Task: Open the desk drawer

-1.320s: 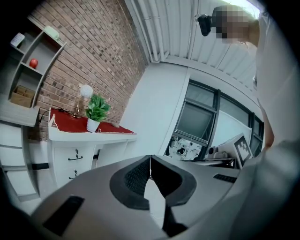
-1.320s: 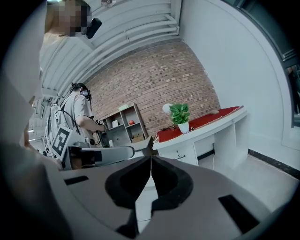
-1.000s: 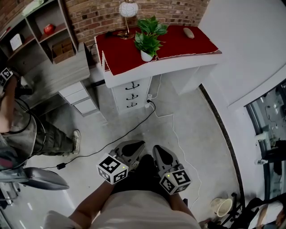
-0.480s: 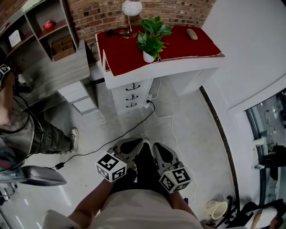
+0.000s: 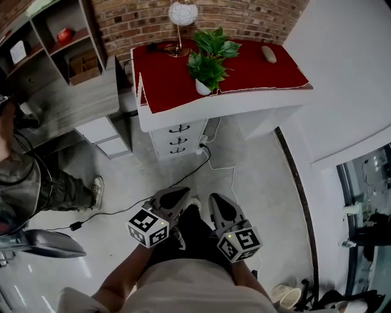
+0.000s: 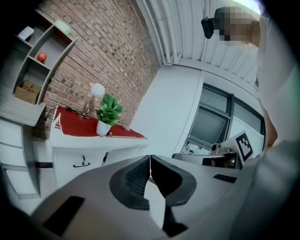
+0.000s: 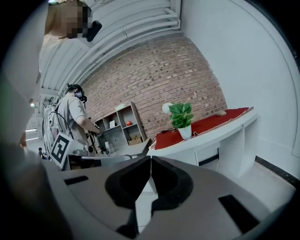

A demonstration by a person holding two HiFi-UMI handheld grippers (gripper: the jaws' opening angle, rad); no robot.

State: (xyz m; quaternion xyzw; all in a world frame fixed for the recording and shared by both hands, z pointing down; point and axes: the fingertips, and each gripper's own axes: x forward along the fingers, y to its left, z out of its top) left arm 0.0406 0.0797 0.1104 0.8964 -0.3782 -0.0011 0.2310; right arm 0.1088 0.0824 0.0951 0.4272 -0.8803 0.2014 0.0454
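A white desk (image 5: 220, 107) with a red cloth on top stands against the brick wall, some way ahead of me. Its stack of three drawers (image 5: 178, 139) with dark handles is shut; one drawer (image 6: 80, 161) also shows in the left gripper view. My left gripper (image 5: 181, 194) and right gripper (image 5: 218, 202) hang side by side close to my body, well short of the desk. Both are shut with nothing between the jaws, as the left gripper (image 6: 150, 157) and right gripper (image 7: 150, 158) show in their own views.
A potted plant (image 5: 206, 64), a globe lamp (image 5: 182, 15) and a small mouse-like object (image 5: 269, 53) sit on the desk. A black cable (image 5: 146, 198) runs over the floor. Grey shelving (image 5: 67, 67) stands at left, a person (image 5: 30, 177) beside it.
The view has crept toward the desk, which sits a little lower and nearer in the frame. Both grippers stay shut and close together.
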